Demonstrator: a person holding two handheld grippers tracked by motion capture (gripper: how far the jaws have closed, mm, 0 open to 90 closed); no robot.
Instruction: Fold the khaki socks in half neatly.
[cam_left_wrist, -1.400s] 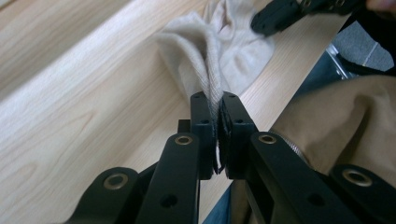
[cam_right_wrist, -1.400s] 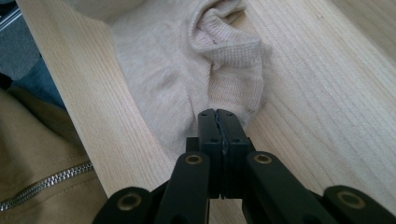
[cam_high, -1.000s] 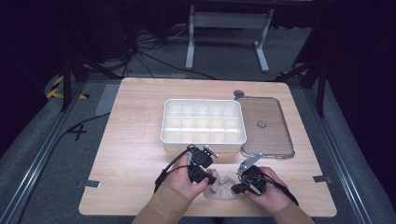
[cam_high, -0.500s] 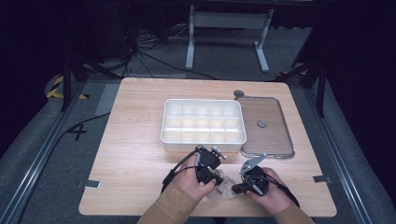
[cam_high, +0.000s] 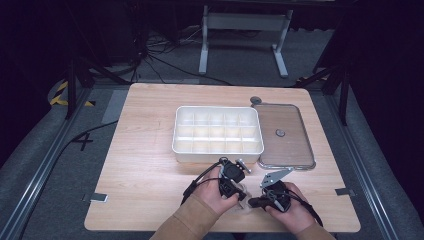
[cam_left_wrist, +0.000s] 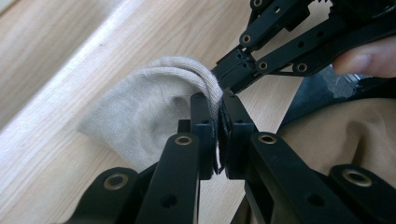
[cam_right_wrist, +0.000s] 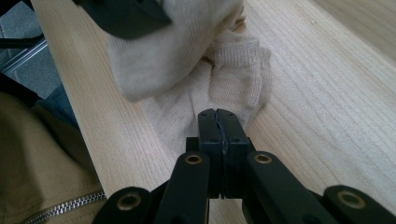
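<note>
A beige sock (cam_left_wrist: 144, 102) lies crumpled on the wooden table near its front edge, between my two hands (cam_high: 243, 204). My left gripper (cam_left_wrist: 218, 121) is shut on a raised fold of the sock, and fabric shows between its pads. My right gripper (cam_right_wrist: 218, 116) has its jaws pressed flush together with no fabric visible between them, and its tips rest on the sock (cam_right_wrist: 233, 65). In the left gripper view the right gripper (cam_left_wrist: 224, 77) meets the same fold from the far side. In the high view the left gripper (cam_high: 239, 196) and right gripper (cam_high: 254, 202) nearly touch.
A white compartment box (cam_high: 176, 134) stands at the table's middle. Its clear lid (cam_high: 285, 145) lies to its right, with a small round piece (cam_high: 256, 100) beyond it. The person's tan sleeves come in over the front edge.
My left hand has moved to the right and slightly down with the sock fold, closing in on the right gripper. The right hand has stayed put.
</note>
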